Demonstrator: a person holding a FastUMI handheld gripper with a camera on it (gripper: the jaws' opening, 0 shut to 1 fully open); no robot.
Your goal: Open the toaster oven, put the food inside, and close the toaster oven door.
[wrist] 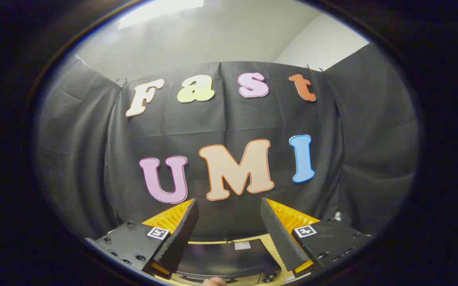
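Hanging above a yellow worktop (273, 243), fingers (181, 234) spread apart, empty; black toaster oven (229, 258) lies between them, long axis crosswise.

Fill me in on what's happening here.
A person is holding the gripper up high, aimed mostly at the booth's black cloth wall. Its fingers stand open with nothing between them. Below and between them sits the dark top of the toaster oven on a yellow table. Nothing is being touched, and I cannot tell whether the door is open.
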